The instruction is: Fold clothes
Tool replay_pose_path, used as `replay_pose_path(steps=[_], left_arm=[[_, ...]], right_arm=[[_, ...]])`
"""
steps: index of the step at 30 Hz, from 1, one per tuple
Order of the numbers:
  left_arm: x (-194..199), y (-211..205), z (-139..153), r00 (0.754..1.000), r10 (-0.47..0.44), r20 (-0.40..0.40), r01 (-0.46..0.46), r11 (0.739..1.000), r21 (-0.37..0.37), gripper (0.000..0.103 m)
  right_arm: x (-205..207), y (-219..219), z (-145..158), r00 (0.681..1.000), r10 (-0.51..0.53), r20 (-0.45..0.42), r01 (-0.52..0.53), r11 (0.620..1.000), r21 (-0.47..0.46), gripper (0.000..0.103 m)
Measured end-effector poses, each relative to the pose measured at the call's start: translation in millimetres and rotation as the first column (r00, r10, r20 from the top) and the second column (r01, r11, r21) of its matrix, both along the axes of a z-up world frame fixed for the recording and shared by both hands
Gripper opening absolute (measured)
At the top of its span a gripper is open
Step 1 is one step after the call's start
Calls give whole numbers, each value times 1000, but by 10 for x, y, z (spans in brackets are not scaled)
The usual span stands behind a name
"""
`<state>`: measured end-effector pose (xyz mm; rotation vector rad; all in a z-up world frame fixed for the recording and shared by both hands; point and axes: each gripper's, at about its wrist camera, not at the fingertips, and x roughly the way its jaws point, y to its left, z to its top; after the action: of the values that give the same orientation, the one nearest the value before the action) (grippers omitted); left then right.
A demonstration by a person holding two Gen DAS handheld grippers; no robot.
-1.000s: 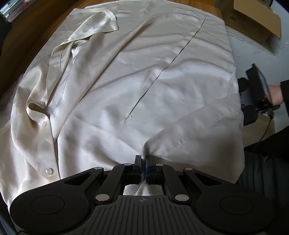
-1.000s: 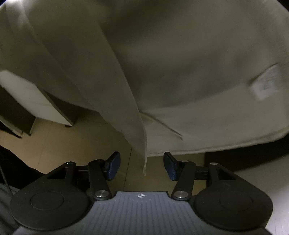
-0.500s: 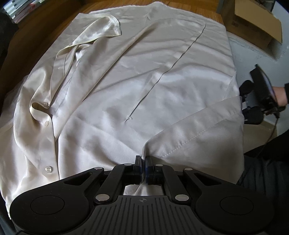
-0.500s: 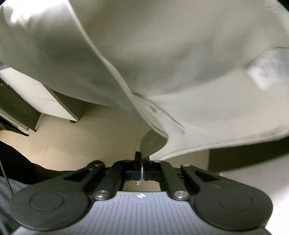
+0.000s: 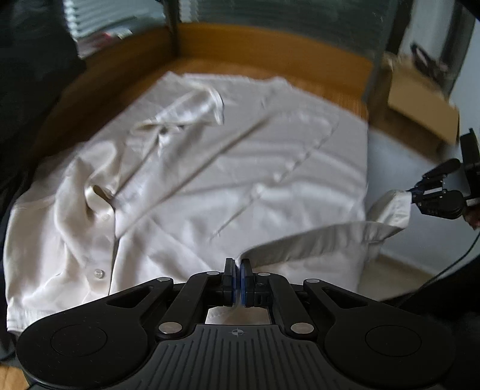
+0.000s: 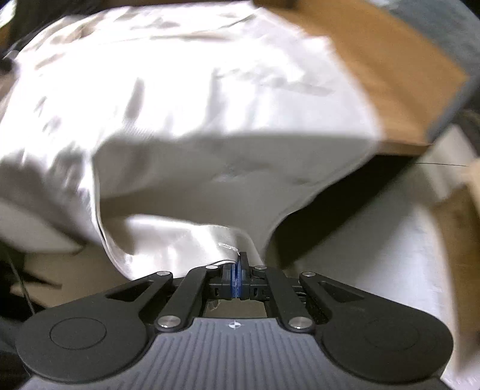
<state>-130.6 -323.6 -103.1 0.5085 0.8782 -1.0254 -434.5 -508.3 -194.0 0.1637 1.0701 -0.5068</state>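
Note:
A cream satin button shirt point(image 5: 210, 180) lies spread over a wooden table point(image 5: 270, 66), collar and placket buttons to the left. My left gripper point(image 5: 238, 270) is shut on the shirt's near edge where the sleeve starts. That sleeve point(image 5: 315, 240) stretches right to its cuff point(image 5: 393, 207), which hangs raised off the table's right side. My right gripper point(image 5: 415, 196) is shut on the cuff end. In the right wrist view the shirt point(image 6: 195, 90) lies ahead on the table point(image 6: 390, 75), and the right gripper point(image 6: 238, 264) pinches the cuff fabric point(image 6: 210, 243). Both views are motion-blurred.
A cardboard box point(image 5: 420, 99) stands on the floor past the table's right edge. Window blinds point(image 5: 120, 18) and a raised wooden rim run behind the table. A cable point(image 5: 450, 264) trails down from the right gripper. Pale floor point(image 6: 360, 240) lies below the table's edge.
The right gripper shut on the hanging cuff and lifted it up beside the table. The left gripper, still shut, rose and tilted back, so the sleeve is now stretched between both.

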Motion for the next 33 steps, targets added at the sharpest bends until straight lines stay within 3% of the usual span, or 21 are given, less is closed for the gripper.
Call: replay_pose_path(steps=[5,9,14,18,25,33], left_arm=[[22,151,228,995,103,-7,-103,989,-109,5],[159,257,381,977,214,-5,-211,963,-166,5],[331,391,571,937,349,-11,-341,910,-236,5],[501,449,629,896,443,-7,-431,868,-244,5],[766,411,475,835,550,15,-538,822,-187,5],[917,292,308,801,597,35,-590,799,-121,5]], right_arm=[[93,-2,543,996,-93,18,95,981,-167,1],[383,-225,1074,993,-110,31,114,945,-306,1],[952,-526,1615,999,-18,36,32,886,-462,1],[1540,-798,1799,997,81,8,-66,868,-492,1],[2361,-1163,1423,957,256,-135,-289,858,-424,1],[2801,-1280,781,900,361,-243,-427,841,-333,1]])
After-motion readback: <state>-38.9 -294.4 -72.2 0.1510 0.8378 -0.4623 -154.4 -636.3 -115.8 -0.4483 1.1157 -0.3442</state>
